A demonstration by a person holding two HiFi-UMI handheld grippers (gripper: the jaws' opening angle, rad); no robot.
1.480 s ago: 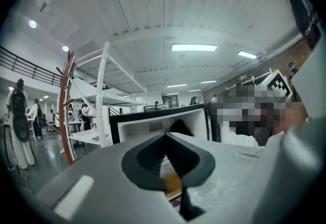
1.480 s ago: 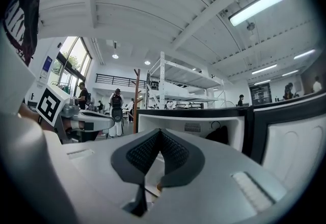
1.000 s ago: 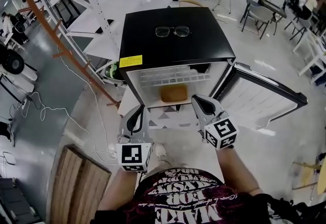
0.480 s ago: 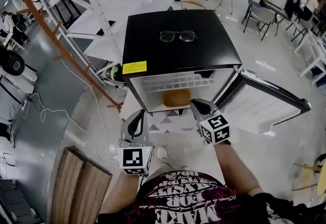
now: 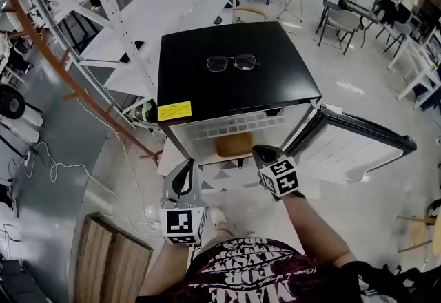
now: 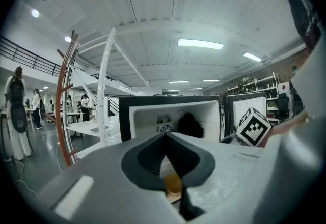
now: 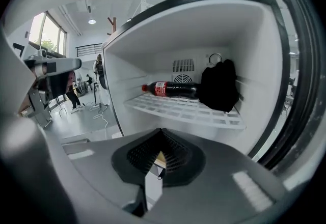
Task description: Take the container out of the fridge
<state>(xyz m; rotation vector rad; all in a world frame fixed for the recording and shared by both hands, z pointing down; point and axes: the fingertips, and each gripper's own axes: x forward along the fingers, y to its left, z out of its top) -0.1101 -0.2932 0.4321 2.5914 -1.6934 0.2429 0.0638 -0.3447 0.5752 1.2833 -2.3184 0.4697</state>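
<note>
The black fridge [image 5: 231, 67] stood in front of you on the floor. Its door [image 5: 351, 147] hung wide open on your right. Inside, a white wire shelf [image 7: 188, 108] ran across the upper part.

Your right tool [image 5: 262, 152] was squeezed closed with nothing in it. It pointed down at the mouth of the fridge, very close to the container. I could not tell if it touched.

Your left tool [image 5: 186, 164] was closed and held nothing too. It was out in front of the fridge, off to the left, apart from the container.

The container [image 5: 233, 144], with its tan lid, sat on the fridge's bottom level, under the wire shelf.

On the shelf a black lump [image 7: 219, 85] sat at the back right. A dark bottle with a red label [image 7: 170, 88] lay on its side beside it.

A pair of glasses [image 5: 231, 62] lay on top of the fridge. A yellow sticker [image 5: 174, 111] was stuck at its front left edge.
</note>
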